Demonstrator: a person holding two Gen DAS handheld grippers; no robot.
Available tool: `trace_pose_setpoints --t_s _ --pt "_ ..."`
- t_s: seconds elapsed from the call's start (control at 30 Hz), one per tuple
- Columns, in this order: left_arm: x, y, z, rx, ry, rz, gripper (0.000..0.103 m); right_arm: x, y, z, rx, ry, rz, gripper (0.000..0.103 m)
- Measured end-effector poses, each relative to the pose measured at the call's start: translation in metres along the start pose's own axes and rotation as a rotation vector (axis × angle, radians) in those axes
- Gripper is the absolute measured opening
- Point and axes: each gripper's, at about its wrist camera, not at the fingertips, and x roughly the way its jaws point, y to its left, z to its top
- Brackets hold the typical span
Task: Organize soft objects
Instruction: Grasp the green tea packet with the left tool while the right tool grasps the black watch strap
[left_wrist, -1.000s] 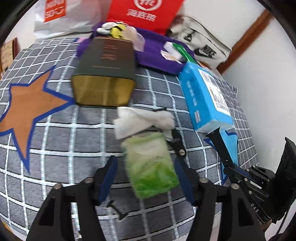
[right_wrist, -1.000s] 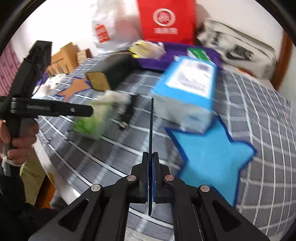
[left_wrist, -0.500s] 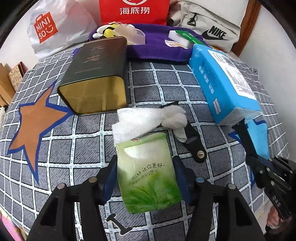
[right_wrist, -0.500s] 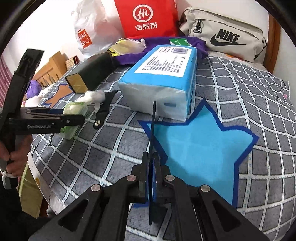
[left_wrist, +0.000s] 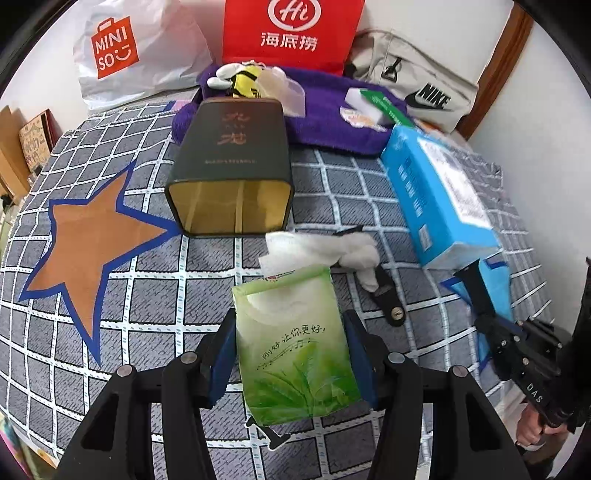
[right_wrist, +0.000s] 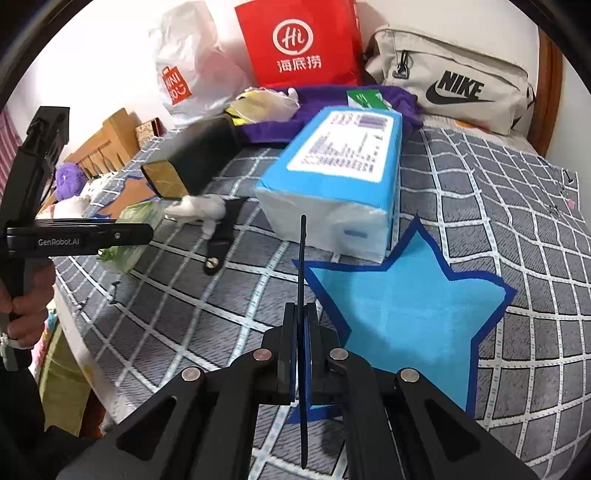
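Note:
My left gripper (left_wrist: 291, 354) is shut on a green tissue pack (left_wrist: 295, 343) and holds it above the checked bed cover; the pack also shows in the right wrist view (right_wrist: 136, 229). A crumpled white tissue (left_wrist: 325, 247) lies just beyond it, next to a black strap (left_wrist: 388, 299). A big blue tissue pack (right_wrist: 340, 177) lies to the right. My right gripper (right_wrist: 303, 332) is shut on a thin dark flat strip (right_wrist: 303, 280) that stands on edge above the blue star patch (right_wrist: 402, 306).
A dark tin box (left_wrist: 232, 173) lies on its side with its open gold mouth toward me. A purple towel (left_wrist: 332, 118), a red bag (left_wrist: 291, 33), a white Miniso bag (left_wrist: 129, 55) and a Nike bag (right_wrist: 454, 77) line the back. An orange star (left_wrist: 85, 240) is at left.
The left gripper has risen and pulled back with the green pack, which was blurred and is now sharp. The right gripper has swung left to face the blue pack more squarely.

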Motion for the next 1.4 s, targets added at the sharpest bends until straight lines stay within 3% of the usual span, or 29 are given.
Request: trace_pose_setpoints --t_s 0.47,0.6,0.67,0.73,0.77,0.97,1.07,1.17,1.2,1.4 --pt "-0.039 0.008 0.036 -0.039 -0.108 -0.034 0.053 -0.03 0.013 0.046 -0.037 -0.07 0.012 0.004" --pt "-0.042 0.014 0.044 -0.049 -0.122 -0.038 0.053 -0.022 0.012 0.052 -0.063 -0.032 0.001 0.004" --pt "-0.04 0.016 0.044 -0.052 -0.12 -0.046 0.053 -0.017 0.01 0.046 -0.075 -0.003 -0.003 0.014" --pt "-0.035 0.018 0.043 -0.062 -0.107 -0.051 0.053 -0.009 0.007 0.038 -0.07 0.025 -0.014 0.044" --pt "-0.031 0.019 0.043 -0.067 -0.096 -0.055 0.053 -0.005 0.006 0.033 -0.07 0.039 -0.022 0.047" --pt "-0.02 0.019 0.04 -0.072 -0.07 -0.065 0.053 0.024 0.001 0.01 -0.079 0.129 -0.06 0.046" --pt "-0.02 0.019 0.04 -0.072 -0.069 -0.066 0.053 0.026 0.004 0.001 -0.11 0.099 -0.084 0.046" --pt "-0.018 0.018 0.04 -0.076 -0.066 -0.068 0.053 0.026 0.011 -0.005 -0.148 0.072 -0.112 0.037" --pt "-0.017 0.018 0.04 -0.077 -0.065 -0.069 0.053 0.025 0.013 -0.007 -0.15 0.067 -0.099 0.021" --pt "-0.02 0.014 0.041 -0.069 -0.07 -0.078 0.053 0.021 0.013 -0.001 -0.128 0.086 -0.081 0.02"
